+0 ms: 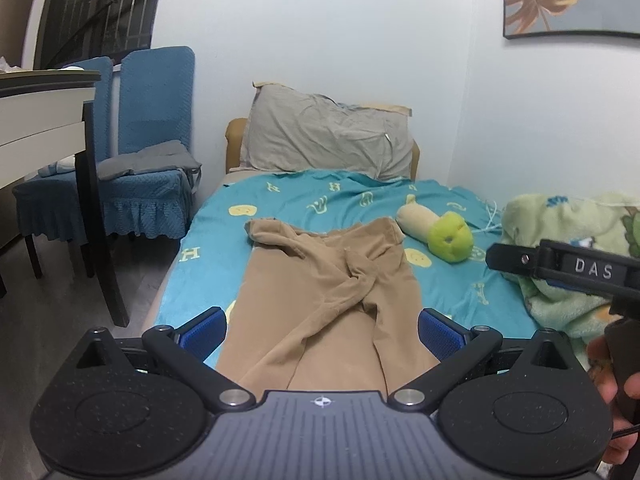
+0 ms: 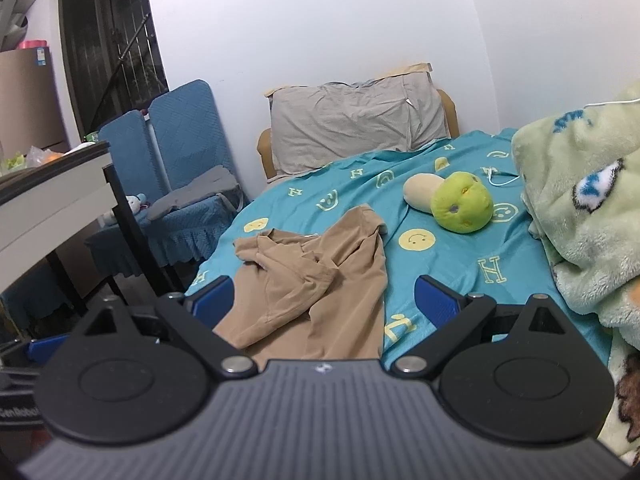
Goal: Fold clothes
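Pants (image 1: 332, 300) lie unfolded along the bed's (image 1: 448, 280) left edge. We hold both grippers, left (image 1: 322, 330) and right (image 2: 324, 300), released above them.

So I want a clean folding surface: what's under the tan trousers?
The tan trousers lie straight on the teal bedsheet with yellow smiley prints. One smiley peeks out at their left edge; anything else beneath is covered.

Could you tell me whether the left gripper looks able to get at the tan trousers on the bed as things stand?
Probably yes. The left gripper is open, and the tan trousers lie spread directly ahead between its fingers, with nothing on top; the plush toy sits off to the side.
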